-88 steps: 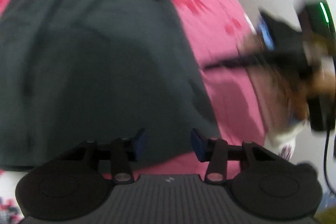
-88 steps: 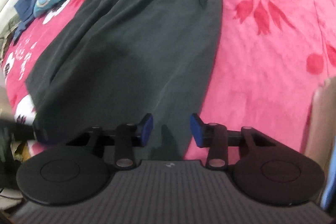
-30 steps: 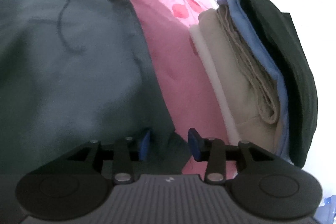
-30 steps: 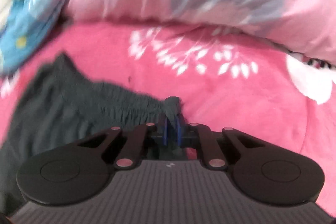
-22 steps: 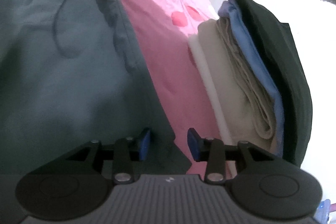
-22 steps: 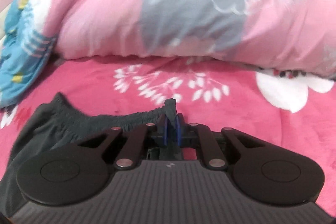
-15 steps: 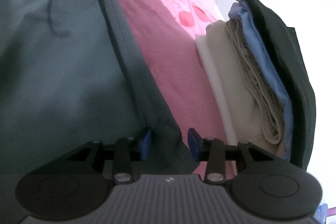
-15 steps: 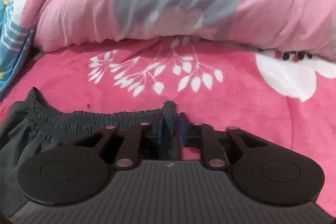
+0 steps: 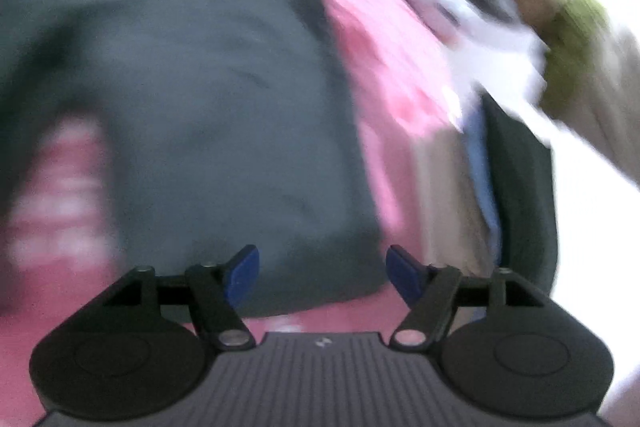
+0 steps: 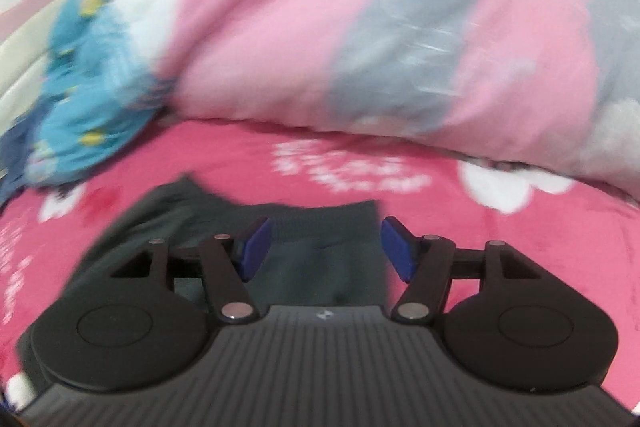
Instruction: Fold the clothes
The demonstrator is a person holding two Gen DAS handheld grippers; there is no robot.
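Dark grey garment (image 9: 208,115) spread flat on pink floral bedspread (image 10: 500,239).
Beside it, stack of folded clothes (image 9: 492,195); left gripper (image 9: 322,273) and right gripper (image 10: 323,247) both gaping wide, empty, above the cloth.

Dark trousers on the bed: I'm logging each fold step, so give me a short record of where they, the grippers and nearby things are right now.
garment: dark trousers lying flat on the pink blanket
left gripper: jaws open, holding nothing
right gripper: jaws open over the waistband, holding nothing
folded pile: right of the trousers in the left view
bedding: pink and grey quilt behind the waistband
image quality: both views blurred
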